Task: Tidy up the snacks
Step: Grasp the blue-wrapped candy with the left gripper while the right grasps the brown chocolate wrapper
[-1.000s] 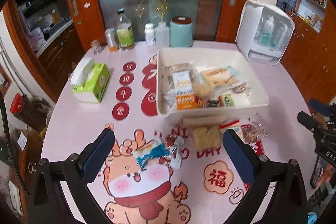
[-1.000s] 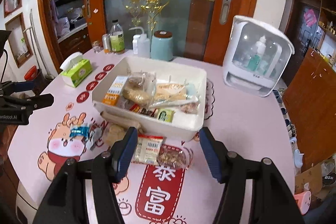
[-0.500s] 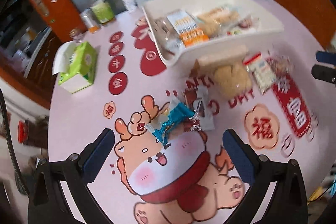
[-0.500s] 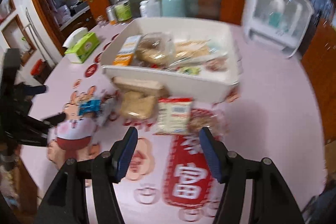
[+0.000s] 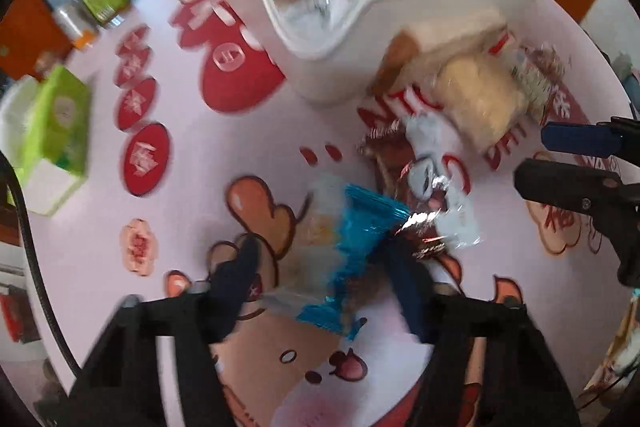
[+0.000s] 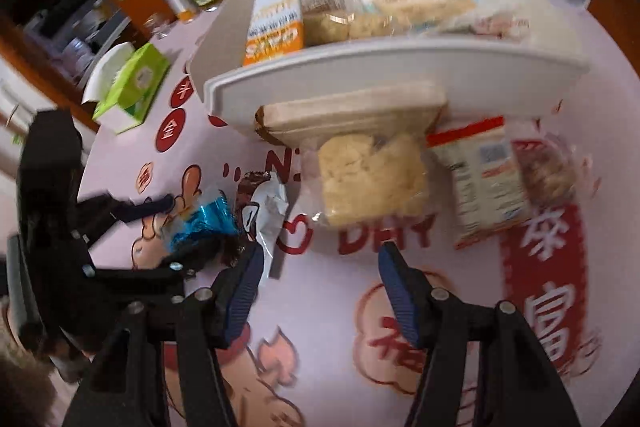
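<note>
Left gripper (image 5: 320,267) is closing around the blue-wrapped snack (image 5: 356,247) on the pink table mat (image 5: 100,227); the wrapper sits between my jaws, though blur hides whether the pads press yet. Right gripper (image 6: 316,275) is spread, empty, pointing at the pale crumbly cake packet (image 6: 370,181) just near of the white bin (image 6: 400,75). Both look light, crinkly and slippery; I'd pinch mid-body, gently, since the cake could crumble. Green tissue box (image 6: 132,87) sits far left.
</note>
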The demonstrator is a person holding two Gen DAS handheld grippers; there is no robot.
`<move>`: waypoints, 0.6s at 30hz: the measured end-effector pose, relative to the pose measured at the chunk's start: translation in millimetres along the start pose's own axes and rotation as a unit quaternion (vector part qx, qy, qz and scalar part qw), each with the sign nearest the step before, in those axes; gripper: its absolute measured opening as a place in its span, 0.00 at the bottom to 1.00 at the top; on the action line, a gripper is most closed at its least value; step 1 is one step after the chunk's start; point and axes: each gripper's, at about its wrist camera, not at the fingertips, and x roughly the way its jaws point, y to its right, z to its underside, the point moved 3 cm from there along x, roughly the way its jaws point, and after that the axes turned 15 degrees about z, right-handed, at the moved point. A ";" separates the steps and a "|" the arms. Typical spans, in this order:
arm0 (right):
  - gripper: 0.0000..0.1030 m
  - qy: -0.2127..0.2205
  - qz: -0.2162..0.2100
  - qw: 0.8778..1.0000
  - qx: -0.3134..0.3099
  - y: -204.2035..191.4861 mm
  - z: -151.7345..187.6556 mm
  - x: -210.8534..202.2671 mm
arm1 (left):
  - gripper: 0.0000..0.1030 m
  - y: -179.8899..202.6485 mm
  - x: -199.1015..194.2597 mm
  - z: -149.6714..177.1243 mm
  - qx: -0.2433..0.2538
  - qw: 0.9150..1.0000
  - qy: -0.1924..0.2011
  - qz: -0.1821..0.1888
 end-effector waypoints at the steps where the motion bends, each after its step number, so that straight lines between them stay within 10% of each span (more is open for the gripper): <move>1: 0.58 -0.006 -0.001 1.000 0.009 -5.4 1.3 4.3 | 0.44 -3.2 -1.7 0.0 -0.003 1.000 0.011 0.005; 18: 0.58 -0.001 0.092 0.996 0.013 -74.0 -15.5 36.7 | 0.31 -69.7 -29.5 36.2 -0.145 0.985 0.085 0.043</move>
